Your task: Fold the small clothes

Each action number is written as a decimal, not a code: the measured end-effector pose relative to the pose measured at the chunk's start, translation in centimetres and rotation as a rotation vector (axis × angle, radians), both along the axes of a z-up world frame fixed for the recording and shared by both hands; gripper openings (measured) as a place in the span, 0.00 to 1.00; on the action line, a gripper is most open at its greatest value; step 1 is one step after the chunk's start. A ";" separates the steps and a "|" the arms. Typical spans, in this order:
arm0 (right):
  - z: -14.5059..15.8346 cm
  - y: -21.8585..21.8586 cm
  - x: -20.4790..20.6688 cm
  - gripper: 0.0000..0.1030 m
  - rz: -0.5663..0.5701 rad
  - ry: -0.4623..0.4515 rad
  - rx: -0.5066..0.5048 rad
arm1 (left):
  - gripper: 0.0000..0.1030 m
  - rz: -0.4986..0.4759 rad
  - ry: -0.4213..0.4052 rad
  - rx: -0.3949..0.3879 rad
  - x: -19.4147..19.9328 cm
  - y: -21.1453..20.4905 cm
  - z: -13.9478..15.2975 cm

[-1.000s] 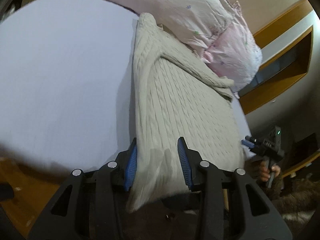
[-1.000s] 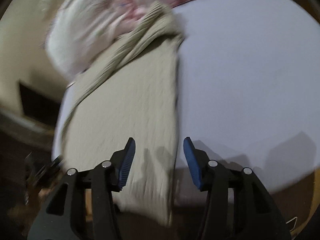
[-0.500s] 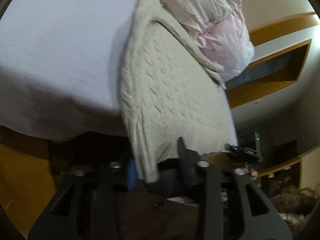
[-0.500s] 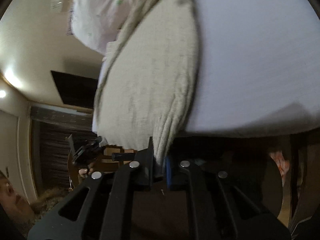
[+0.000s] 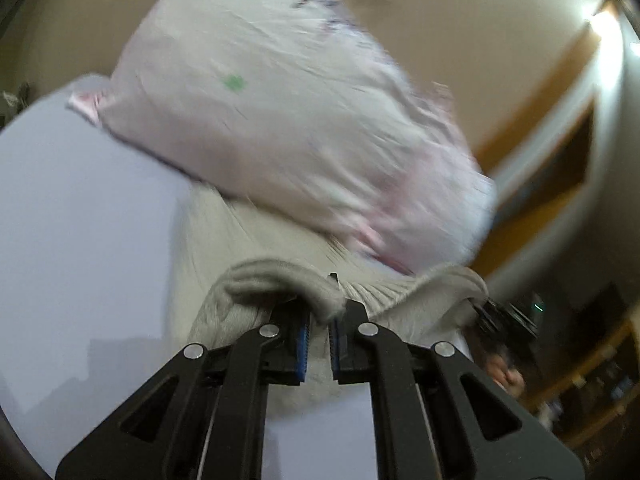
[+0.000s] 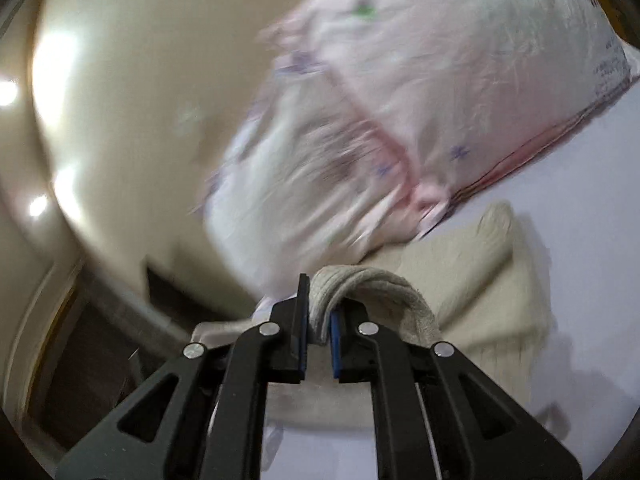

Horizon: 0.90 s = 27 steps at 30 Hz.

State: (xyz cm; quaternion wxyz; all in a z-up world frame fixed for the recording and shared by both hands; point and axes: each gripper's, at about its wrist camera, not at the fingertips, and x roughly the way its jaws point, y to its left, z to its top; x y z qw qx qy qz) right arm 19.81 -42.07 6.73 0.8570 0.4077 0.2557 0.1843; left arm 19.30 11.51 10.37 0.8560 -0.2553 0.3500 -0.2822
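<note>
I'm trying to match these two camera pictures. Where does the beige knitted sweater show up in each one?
Left wrist view: the beige knitted sweater sits low centre, its edge clamped in the left gripper, on the white sheet.
Right wrist view: the sweater lies lower right, a fold pinched in the right gripper.
Shared landmark: the pink flowered pillow, just beyond the sweater in both.

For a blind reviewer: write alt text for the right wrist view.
The right gripper is shut on a bunched edge of the beige knit sweater, lifting it above the rest of the garment, which lies on a pale lavender sheet. Behind it, blurred by motion, sits a pink floral pillow against a cream wall.
</note>
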 end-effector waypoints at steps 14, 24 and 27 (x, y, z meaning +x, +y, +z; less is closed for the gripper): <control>-5.2 -0.1 5.9 0.86 -0.310 0.172 -0.132 | 0.76 0.060 0.108 0.016 8.1 1.8 -3.4; -4.7 0.7 4.6 0.86 -0.262 0.149 -0.202 | 0.64 0.011 0.265 0.096 6.8 1.2 -7.9; -4.4 0.8 4.0 0.86 -0.250 0.139 -0.207 | 0.55 0.071 0.312 0.137 7.0 1.6 -8.9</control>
